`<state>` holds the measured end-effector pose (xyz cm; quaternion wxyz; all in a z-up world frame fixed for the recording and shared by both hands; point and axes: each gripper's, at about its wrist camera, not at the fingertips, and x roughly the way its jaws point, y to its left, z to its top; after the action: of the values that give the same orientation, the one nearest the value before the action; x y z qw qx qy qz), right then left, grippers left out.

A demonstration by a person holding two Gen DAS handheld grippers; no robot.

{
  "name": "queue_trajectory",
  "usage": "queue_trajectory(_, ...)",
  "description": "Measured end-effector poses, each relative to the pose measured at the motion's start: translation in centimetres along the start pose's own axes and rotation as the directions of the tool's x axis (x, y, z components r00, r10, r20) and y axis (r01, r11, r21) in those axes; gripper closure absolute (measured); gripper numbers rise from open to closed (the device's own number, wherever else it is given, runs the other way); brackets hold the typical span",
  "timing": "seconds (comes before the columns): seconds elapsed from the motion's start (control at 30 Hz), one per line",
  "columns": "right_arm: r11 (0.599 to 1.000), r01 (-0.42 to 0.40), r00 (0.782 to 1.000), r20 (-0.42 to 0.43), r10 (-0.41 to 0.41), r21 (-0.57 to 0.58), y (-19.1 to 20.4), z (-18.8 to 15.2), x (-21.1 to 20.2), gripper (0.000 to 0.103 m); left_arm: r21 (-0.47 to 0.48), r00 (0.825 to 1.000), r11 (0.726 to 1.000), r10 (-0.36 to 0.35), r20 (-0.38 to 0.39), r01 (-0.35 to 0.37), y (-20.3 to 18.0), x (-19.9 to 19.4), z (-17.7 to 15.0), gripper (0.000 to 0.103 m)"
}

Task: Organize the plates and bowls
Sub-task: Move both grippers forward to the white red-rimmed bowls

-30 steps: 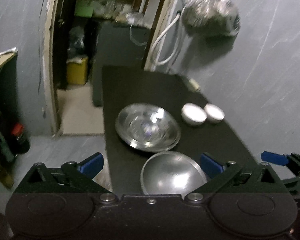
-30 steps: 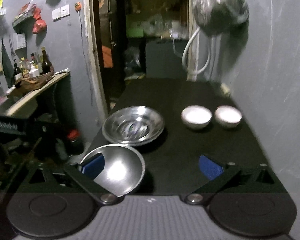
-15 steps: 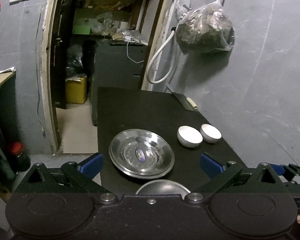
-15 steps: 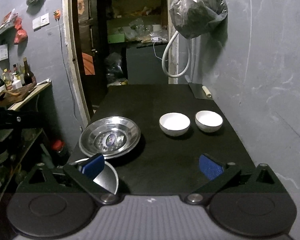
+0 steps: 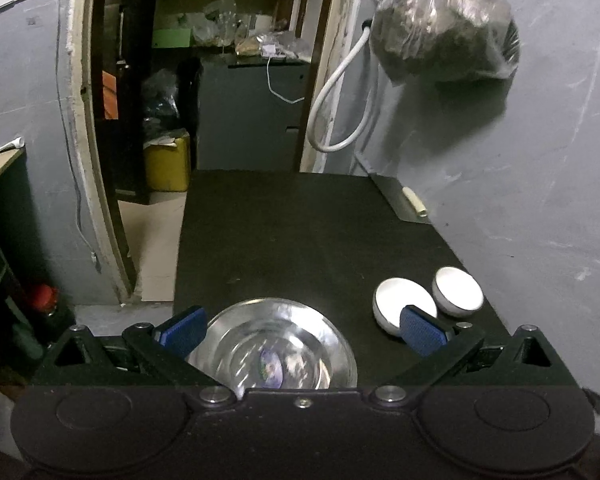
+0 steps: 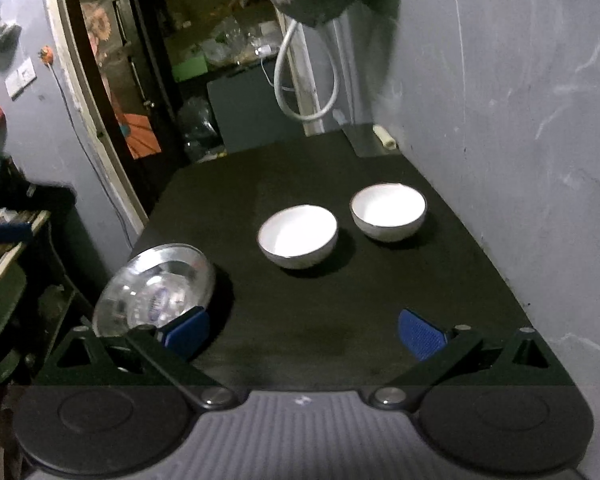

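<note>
A shiny steel plate (image 5: 272,356) lies on the black table (image 5: 300,240) near its front left, right below my left gripper (image 5: 302,332), which is open and holds nothing. Two white bowls (image 5: 392,304) (image 5: 458,292) stand side by side to the right, near the wall. In the right wrist view the steel plate (image 6: 156,292) sits at the table's left edge, behind the left finger. The two white bowls (image 6: 298,236) (image 6: 388,210) are further ahead. My right gripper (image 6: 303,334) hangs open over bare tabletop, empty.
A grey wall (image 5: 520,200) runs along the table's right side. A full plastic bag (image 5: 444,28) and a white hose (image 5: 340,92) hang at the back. A flat metal piece with a cream roll (image 5: 408,204) lies at the far right corner. A doorway (image 5: 140,120) opens at the back left.
Both views have swung and tilted. A second steel plate near the front edge has dropped out of both views. Both grippers stay open.
</note>
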<state>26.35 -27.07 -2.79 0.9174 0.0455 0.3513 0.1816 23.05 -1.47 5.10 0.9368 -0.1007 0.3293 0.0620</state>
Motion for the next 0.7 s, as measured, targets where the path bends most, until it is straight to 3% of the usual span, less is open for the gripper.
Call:
queue_trajectory(0.17, 0.998, -0.021, 0.999, -0.035, 0.023, 0.063, -1.7, 0.8, 2.7, 0.000, 0.033, 0.999, 0.999, 0.029, -0.022, -0.028, -2.2, 4.9, 1.7, 0.001)
queue_trajectory(0.33, 0.977, -0.056, 0.997, -0.043, 0.066, 0.204, -3.6, 2.3, 5.7, 0.001, 0.096, 0.998, 0.995, 0.000, -0.066, 0.006, -4.3, 11.2, 2.8, 0.001)
queue_trajectory(0.5, 0.964, -0.062, 0.998, -0.007, 0.066, 0.257, -4.5, 3.9, 8.8, 0.008, 0.138, 0.993, 0.990, -0.007, -0.121, 0.024, -5.9, 16.6, 2.8, 0.001)
queue_trajectory(0.7, 0.962, -0.064, 0.997, -0.024, 0.073, 0.265, -4.9, 5.3, 11.9, 0.025, 0.220, 0.981, 0.972, -0.039, -0.190, 0.081, -7.2, 20.4, 2.1, 0.001)
